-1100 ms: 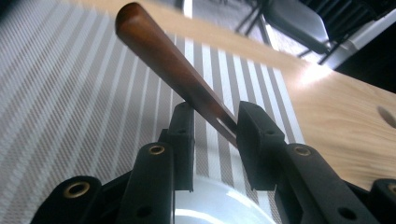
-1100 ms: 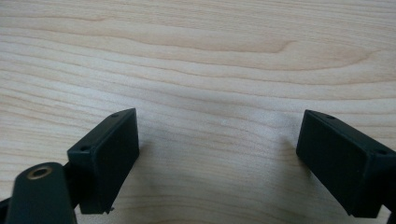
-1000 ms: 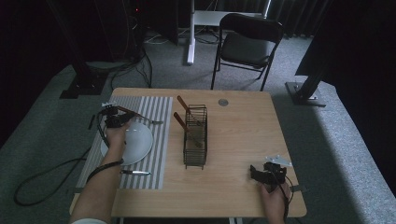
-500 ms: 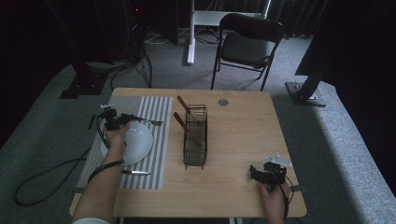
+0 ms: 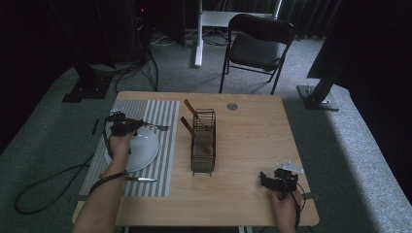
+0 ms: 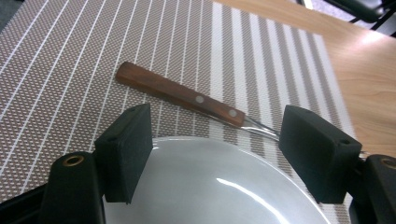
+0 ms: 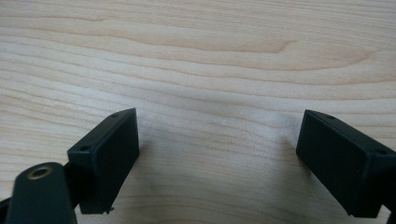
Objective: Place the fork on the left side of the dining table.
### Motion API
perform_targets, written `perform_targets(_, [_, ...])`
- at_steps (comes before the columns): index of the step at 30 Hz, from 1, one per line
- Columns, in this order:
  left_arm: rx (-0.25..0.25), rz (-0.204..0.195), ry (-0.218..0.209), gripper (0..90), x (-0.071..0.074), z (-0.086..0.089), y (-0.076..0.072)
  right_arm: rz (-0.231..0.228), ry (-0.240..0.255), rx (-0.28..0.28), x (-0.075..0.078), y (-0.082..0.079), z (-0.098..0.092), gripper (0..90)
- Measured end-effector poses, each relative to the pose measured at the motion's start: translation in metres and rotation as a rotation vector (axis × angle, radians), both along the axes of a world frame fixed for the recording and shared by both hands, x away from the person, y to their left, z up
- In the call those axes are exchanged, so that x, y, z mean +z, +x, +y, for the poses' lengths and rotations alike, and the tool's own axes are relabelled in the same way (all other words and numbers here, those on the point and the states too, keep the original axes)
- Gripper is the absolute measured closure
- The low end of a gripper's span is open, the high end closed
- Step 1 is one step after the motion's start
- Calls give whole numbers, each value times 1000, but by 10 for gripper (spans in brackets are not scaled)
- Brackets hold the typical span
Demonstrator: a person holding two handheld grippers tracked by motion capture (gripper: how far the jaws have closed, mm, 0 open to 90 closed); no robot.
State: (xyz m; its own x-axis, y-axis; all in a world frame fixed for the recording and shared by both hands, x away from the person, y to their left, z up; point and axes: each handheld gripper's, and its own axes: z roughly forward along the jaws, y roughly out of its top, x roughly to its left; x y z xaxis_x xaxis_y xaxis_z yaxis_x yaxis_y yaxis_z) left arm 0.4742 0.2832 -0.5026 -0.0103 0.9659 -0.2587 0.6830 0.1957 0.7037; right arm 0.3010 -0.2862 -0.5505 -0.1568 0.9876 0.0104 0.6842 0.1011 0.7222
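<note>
fork near the bench's far-left corner | light, stiff, slick metal, grab the wooden handle | left claw just opened wide, empty, over plate | right claw wide open, empty

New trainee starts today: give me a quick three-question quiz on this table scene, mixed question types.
1. True or false: the left tool grips the wooden-handled fork.
2. What does the round white plate rest on? A bare wood, B grey striped placemat, C wire rack.
3. What lies under the right tool?

Key:
1. False; its jaws have just been opening, the fork lies on the grey striped placemat beyond them.
2. B.
3. Bare light wooden tabletop.
</note>
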Motion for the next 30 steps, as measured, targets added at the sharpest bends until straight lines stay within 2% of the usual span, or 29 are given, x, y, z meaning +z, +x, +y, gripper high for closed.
perform_targets(2, [-8,-15,5,198,2,-1,-3,0,0,0,0,0,0,128])
perform_targets(5, [-14,-21,-5,185,5,-1,-9,0,0,0,0,0,0,128])
perform_targets(6, [-18,-34,2,169,6,-1,-11,0,0,0,0,0,0,128])
perform_targets(7, [-30,-39,4,107,7,-1,-13,0,0,0,0,0,0,128])
perform_targets(8, [-38,-39,5,92,8,-1,-15,0,0,0,0,0,0,128])
perform_targets(13, [-65,-44,0,92,13,0,-27,0,0,0,0,0,0,128])
perform_targets(18, [-93,-36,20,76,16,3,-37,0,0,0,0,0,0,128])
perform_targets(19, [-101,-29,18,0,16,3,-39,0,0,0,0,0,0,128])
perform_targets(22, [-106,-29,28,0,16,4,-45,0,0,0,0,0,0,128])
perform_targets(25, [-117,-36,13,0,17,5,-53,0,0,0,0,0,0,128])
perform_targets(28, [-130,-46,27,0,19,6,-61,0,0,0,0,0,0,128])
perform_targets(30, [-139,-51,22,0,21,7,-67,0,0,0,0,0,0,128])
